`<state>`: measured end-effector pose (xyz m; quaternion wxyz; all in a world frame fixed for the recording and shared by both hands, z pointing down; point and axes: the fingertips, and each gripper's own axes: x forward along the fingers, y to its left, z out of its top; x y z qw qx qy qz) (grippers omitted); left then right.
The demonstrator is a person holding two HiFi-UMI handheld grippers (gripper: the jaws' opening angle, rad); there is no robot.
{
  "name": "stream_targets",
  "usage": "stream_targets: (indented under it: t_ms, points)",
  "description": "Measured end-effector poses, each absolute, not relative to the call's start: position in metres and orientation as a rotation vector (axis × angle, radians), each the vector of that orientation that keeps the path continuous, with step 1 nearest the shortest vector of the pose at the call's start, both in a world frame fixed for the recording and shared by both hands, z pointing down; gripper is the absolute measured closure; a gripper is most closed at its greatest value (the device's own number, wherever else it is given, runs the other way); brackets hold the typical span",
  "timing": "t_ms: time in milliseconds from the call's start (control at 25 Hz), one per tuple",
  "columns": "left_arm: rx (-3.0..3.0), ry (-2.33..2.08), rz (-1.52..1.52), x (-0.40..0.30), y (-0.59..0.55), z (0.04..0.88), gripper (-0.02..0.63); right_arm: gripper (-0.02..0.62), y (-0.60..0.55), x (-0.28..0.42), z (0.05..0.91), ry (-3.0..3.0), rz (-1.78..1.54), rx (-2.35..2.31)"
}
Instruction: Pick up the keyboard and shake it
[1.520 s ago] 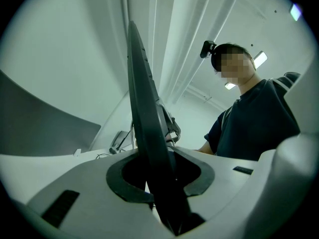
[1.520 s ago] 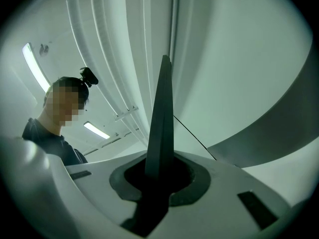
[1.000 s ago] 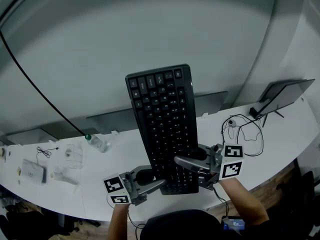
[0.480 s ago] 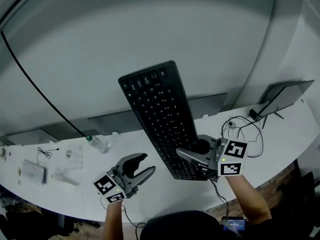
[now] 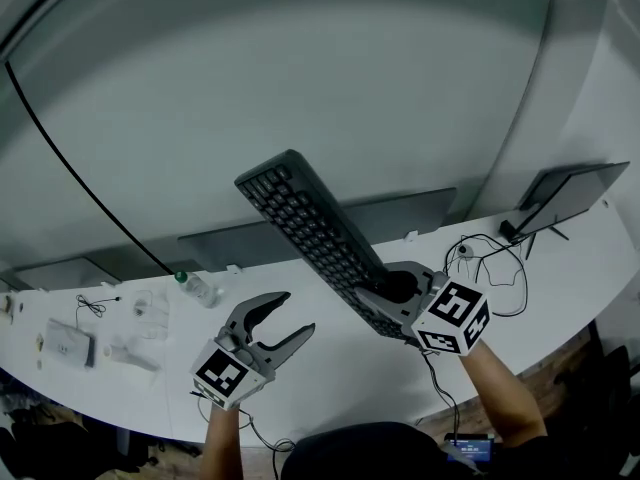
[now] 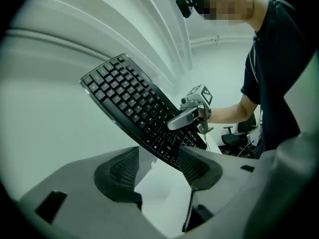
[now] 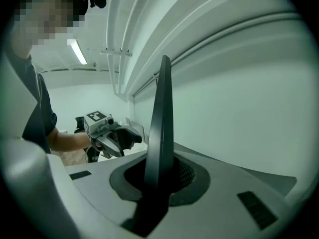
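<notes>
Head view looks down on a white worktop [image 5: 340, 373] that curves along a pale grey wall [image 5: 300, 68], its near edge bowing toward the person. The keyboard [image 5: 305, 223] is lifted off the surface and tilted, far end high against the wall. The right hand-held gripper [image 5: 385, 290] is clenched on the keyboard's near end, which stands edge-on between the jaws in the right gripper view. The left hand-held gripper [image 5: 297, 314] is released, jaws opening with nothing between them, apart from the keyboard over a bare stretch of worktop. A bottle [image 5: 192, 286] and small clutter sit toward the left end; cables [image 5: 490, 263] and a dark screen [image 5: 565, 193] occupy the right.
</notes>
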<state>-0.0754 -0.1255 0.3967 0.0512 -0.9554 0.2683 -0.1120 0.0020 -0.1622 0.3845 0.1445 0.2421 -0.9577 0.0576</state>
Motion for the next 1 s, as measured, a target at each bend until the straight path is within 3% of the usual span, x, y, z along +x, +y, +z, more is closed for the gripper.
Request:
stream_targets:
  t_ms: [1000]
  points:
    - [-2.373,0.845,-0.597,-0.054,-0.122,0.338,0.328,0.520,-0.179,0.019,0.401,-2.199,-0.325,0.864]
